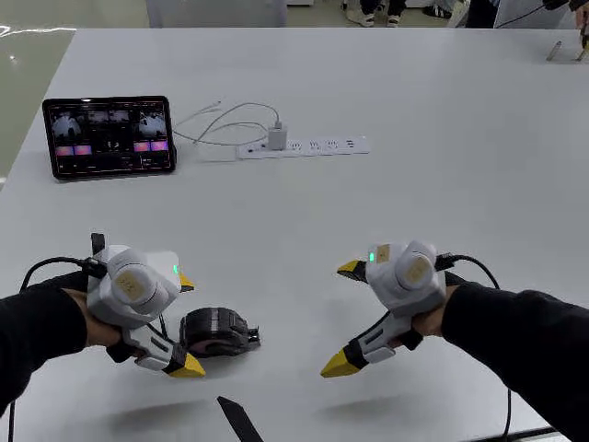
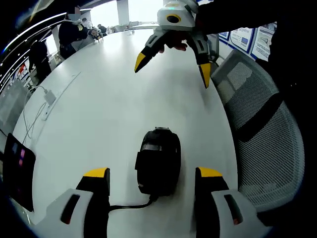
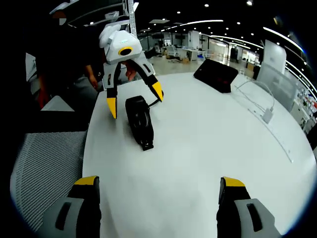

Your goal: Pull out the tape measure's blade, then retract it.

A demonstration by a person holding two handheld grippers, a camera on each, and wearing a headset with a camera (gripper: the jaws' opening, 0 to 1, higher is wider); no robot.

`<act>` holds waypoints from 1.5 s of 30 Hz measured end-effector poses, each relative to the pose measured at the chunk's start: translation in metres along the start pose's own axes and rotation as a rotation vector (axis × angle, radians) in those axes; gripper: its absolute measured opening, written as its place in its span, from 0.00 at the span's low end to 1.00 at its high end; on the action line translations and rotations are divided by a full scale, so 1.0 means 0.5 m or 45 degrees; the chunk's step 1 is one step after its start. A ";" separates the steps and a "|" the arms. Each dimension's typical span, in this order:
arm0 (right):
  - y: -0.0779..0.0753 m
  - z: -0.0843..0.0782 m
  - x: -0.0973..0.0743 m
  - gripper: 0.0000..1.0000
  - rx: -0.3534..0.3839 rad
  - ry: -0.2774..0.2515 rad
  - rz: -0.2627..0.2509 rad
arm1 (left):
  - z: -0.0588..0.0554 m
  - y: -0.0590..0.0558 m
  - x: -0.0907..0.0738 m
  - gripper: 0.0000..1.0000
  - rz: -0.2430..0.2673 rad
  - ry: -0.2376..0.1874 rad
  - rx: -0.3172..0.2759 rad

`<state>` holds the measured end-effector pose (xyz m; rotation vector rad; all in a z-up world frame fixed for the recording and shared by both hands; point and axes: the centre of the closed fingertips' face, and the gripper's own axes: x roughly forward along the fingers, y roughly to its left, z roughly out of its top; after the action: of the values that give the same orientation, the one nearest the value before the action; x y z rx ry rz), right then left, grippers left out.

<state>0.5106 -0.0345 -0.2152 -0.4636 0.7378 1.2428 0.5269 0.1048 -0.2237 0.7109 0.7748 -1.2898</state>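
Note:
A black tape measure [image 1: 216, 331] lies on the white table [image 1: 304, 212] near its front edge. My left gripper [image 1: 189, 324] is open, and the tape measure [image 2: 158, 161] sits between its yellow-tipped fingers, which do not press on it. My right gripper [image 1: 345, 315] hangs open over bare table to the right, apart from the tape. In the right gripper view the tape measure [image 3: 139, 120] lies ahead with the left gripper [image 3: 134, 99] straddling it. No blade is out.
A tablet [image 1: 109, 135] with a lit screen stands at the back left. A white power strip [image 1: 304, 146] with a charger and cable lies behind the work area. A mesh office chair [image 2: 262, 134] stands beside the table's edge.

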 end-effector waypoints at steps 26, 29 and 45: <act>0.037 0.043 0.129 0.99 -0.084 0.038 0.124 | -0.003 -0.020 0.027 0.30 -0.003 0.051 0.033; 0.035 0.052 0.139 0.95 -0.116 0.032 0.124 | -0.003 -0.022 0.027 0.30 0.001 0.074 0.040; 0.045 0.068 0.172 0.43 -0.315 0.050 0.151 | -0.004 -0.022 0.026 0.30 0.008 0.056 0.013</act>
<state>0.5099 0.0531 -0.2520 -0.6557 0.6546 1.4480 0.5174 0.0978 -0.2361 0.7516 0.8012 -1.2767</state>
